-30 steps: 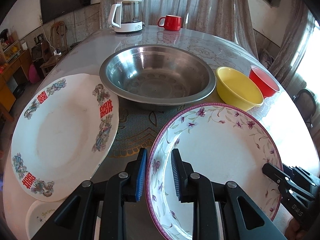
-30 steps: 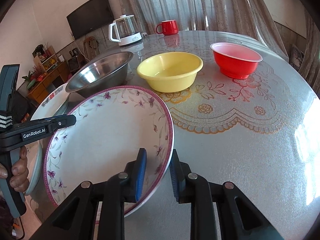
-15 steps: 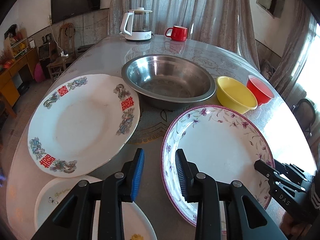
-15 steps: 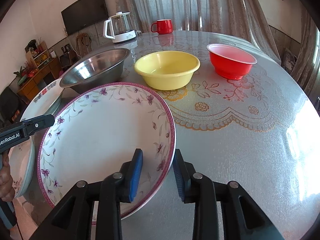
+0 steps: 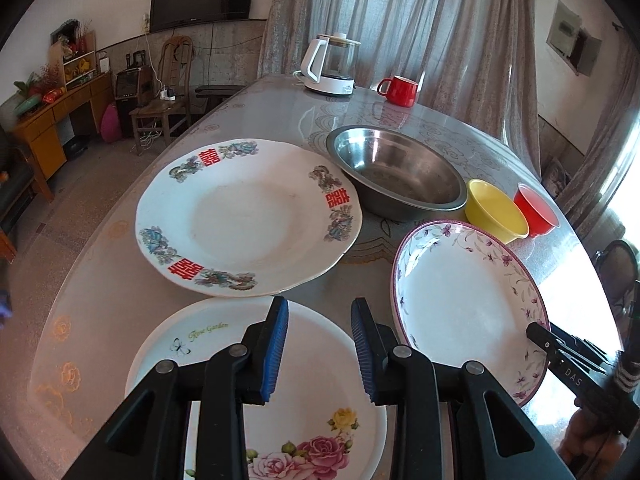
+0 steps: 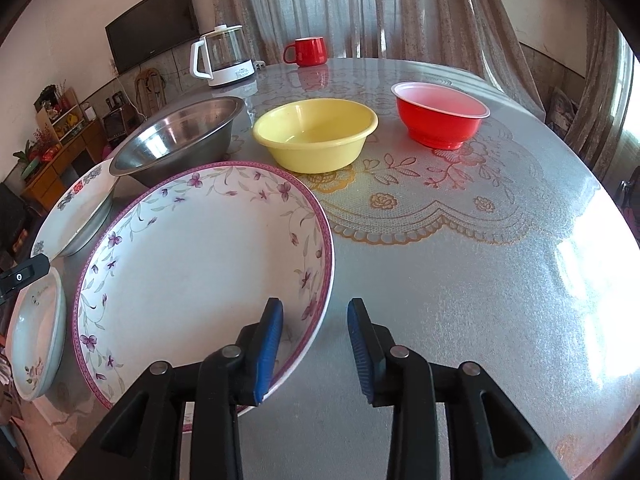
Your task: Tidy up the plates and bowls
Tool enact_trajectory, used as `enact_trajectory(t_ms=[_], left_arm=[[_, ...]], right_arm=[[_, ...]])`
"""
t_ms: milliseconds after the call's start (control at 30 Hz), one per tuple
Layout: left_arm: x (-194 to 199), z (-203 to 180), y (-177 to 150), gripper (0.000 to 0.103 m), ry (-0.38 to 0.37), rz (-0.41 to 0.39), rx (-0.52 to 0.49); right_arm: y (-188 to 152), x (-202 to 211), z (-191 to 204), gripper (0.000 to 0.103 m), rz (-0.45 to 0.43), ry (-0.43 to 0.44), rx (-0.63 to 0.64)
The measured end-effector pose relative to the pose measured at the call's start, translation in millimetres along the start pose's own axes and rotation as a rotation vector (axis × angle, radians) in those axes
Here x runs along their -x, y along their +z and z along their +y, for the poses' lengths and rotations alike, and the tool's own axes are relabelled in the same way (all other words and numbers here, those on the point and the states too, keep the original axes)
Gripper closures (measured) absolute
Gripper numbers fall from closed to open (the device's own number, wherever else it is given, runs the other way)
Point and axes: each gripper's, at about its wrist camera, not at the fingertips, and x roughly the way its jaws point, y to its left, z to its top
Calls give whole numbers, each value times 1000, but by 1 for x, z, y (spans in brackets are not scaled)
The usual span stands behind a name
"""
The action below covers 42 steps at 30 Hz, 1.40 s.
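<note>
Left wrist view shows the left gripper (image 5: 318, 344) a little open, holding nothing, above the rose plate (image 5: 224, 364). Behind the rose plate lies the red-word plate (image 5: 248, 216), and the purple-flower plate (image 5: 468, 300) sits just to its right. Right wrist view shows the right gripper (image 6: 314, 350) with its fingers (image 6: 268, 344) a little open around the purple-flower plate's (image 6: 200, 276) near edge, not squeezing it. Past that plate stand the steel bowl (image 6: 180, 136), yellow bowl (image 6: 316, 132) and red bowl (image 6: 440, 114), all apart on the bench (image 6: 460, 260). Nothing is stacked yet, so I think most sorting is left.
</note>
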Motion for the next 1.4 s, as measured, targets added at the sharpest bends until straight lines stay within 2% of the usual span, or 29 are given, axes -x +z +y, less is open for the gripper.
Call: enact_trajectory(t_ms=[200, 300, 400, 533, 700, 967, 1200, 1267, 1400], left_arm=[[11, 17, -5, 70, 22, -16, 33], [17, 24, -8, 70, 37, -31, 44], [19, 33, -10, 70, 52, -34, 59], [24, 43, -12, 70, 78, -41, 77], [31, 50, -15, 67, 101, -57, 83], [31, 59, -20, 67, 114, -54, 97], [27, 69, -22, 66, 110, -51, 113], [26, 74, -22, 63, 93, -51, 123], [25, 83, -18, 48, 88, -82, 126]], right_arm=[[2, 9, -1, 70, -32, -29, -11], [3, 20, 2, 70, -85, -77, 3], [7, 32, 9, 70, -135, -84, 25], [13, 38, 27, 70, -154, -13, 62], [15, 36, 62, 70, -137, 94, 121], [8, 27, 120, 70, -102, 193, 238], [12, 21, 143, 70, -61, 319, 236], [16, 19, 147, 70, -49, 355, 227], [23, 14, 155, 70, -33, 393, 220]])
